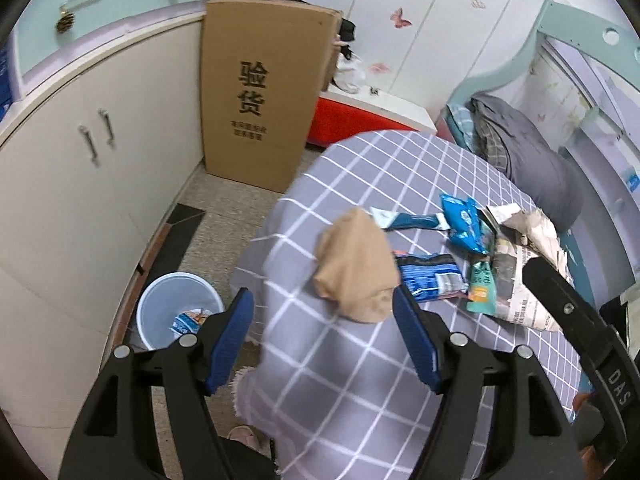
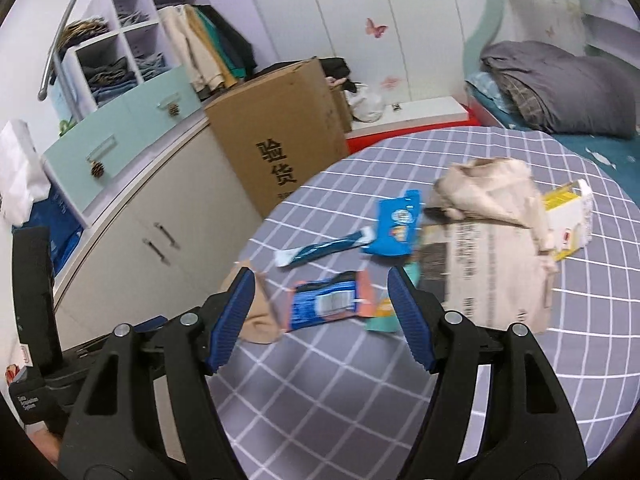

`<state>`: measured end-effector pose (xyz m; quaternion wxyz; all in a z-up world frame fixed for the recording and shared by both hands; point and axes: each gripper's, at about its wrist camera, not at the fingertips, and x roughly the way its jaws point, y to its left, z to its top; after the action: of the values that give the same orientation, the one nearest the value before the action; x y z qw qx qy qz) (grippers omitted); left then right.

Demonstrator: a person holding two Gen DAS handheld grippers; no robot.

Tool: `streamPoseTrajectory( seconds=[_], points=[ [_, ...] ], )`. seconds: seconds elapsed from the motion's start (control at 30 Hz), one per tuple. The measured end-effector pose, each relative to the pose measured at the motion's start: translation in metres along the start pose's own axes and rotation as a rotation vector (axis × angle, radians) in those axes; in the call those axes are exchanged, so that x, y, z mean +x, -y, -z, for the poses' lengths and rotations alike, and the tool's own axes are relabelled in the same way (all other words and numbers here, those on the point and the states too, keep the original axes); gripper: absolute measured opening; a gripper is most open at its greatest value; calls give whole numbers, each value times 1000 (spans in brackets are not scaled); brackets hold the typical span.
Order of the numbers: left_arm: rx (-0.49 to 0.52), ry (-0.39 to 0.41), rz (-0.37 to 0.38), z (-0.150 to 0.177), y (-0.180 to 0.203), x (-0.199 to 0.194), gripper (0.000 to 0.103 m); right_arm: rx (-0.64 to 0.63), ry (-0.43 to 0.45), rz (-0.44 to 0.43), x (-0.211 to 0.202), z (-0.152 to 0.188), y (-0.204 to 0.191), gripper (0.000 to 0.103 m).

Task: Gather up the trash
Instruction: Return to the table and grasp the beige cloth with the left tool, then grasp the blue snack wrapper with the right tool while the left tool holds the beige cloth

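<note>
Your right gripper (image 2: 320, 312), jaws apart and empty, is nearer the blue snack packet (image 2: 326, 302), which lies straight ahead between its 2 fingers, long axis crosswise, just beside the newspaper (image 2: 492, 276) on the checked table (image 2: 360, 400).

Each hand-held gripper (image 1: 323, 344): black frame; ribbed blue pads (image 2: 408, 320); silver pivot screws.

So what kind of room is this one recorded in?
Most likely a bedroom in a home: a bed with a checked sheet and a folded grey duvet, open wardrobe shelves of clothes, and white closet doors with butterfly stickers.
</note>
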<state>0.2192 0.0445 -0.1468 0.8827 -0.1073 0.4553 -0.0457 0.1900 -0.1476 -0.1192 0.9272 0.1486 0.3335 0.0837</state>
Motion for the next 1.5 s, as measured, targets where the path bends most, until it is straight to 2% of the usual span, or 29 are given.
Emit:
streamPoseTrajectory(
  seconds=[0.13,0.37,0.4,0.43,0.5,0.7,0.83,0.93,0.97,1.1,1.23,1.33,1.5],
  points=[
    [18,-15,-9,-7,16,20,70,6,-1,6,-1,-1,13,68],
    [31,-51,-9,-9,22,48,68,-21,-14,9,7,-4,15,68],
    [32,-48,-1,-9,21,50,54,-27,-17,9,10,-4,14,68],
    [31,-54,19,-10,20,52,45,-33,-20,8,12,-5,12,68],
    [28,-73,47,-11,19,57,6,-40,-26,5,17,-5,9,68],
    [12,19,47,-19,6,37,5,-69,-61,1,33,-7,-4,68],
    [-10,51,20,-24,-8,22,5,-126,-128,0,46,-2,-15,68],
    [-16,52,0,-20,-16,16,5,-222,-197,5,58,1,-25,69],
    [-16,51,-8,-18,-20,14,5,-264,-216,12,61,2,-28,74],
    [-31,40,-12,-10,-29,9,6,-448,-285,85,73,6,-34,77],
    [-37,22,-9,-4,-31,12,6,-505,-377,91,90,11,-25,77],
    [-40,7,0,-2,-30,15,6,-544,-398,106,101,16,-27,77],
    [-35,-2,7,0,-28,16,6,-589,-377,72,109,18,-37,77]
  ],
)
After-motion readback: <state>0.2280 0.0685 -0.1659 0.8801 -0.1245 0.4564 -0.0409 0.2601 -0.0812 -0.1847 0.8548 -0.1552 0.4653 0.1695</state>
